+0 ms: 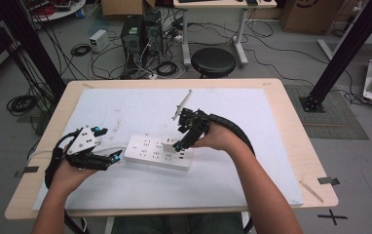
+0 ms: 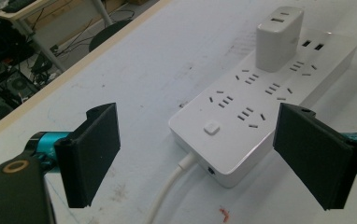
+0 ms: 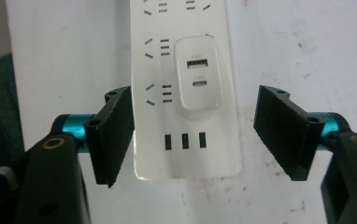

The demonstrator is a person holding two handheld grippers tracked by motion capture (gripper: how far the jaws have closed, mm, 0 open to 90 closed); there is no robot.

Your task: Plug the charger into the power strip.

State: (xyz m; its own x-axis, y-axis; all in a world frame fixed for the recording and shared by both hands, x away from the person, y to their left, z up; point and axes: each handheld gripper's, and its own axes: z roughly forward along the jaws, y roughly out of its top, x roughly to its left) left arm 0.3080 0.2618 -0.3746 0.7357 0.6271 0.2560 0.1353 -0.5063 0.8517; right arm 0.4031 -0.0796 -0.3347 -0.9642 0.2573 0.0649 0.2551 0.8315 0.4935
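Note:
A white power strip (image 1: 158, 152) lies on the white mat in the middle of the table. A white USB charger (image 2: 278, 39) is plugged into it near its right end, the same charger (image 3: 198, 79) seen from above in the right gripper view. My right gripper (image 1: 180, 144) hangs open above that end, its jaws either side of the power strip (image 3: 186, 88) and clear of it. My left gripper (image 1: 116, 157) rests open at the strip's left end, where the white cable (image 2: 169, 186) leaves the power strip (image 2: 260, 98). Nothing is held.
A white mat (image 1: 125, 105) covers most of the wooden table (image 1: 291, 122). A thin white strip (image 1: 182, 103) lies on the mat behind the power strip. A black stool (image 1: 213, 62) stands beyond the far edge, among floor cables.

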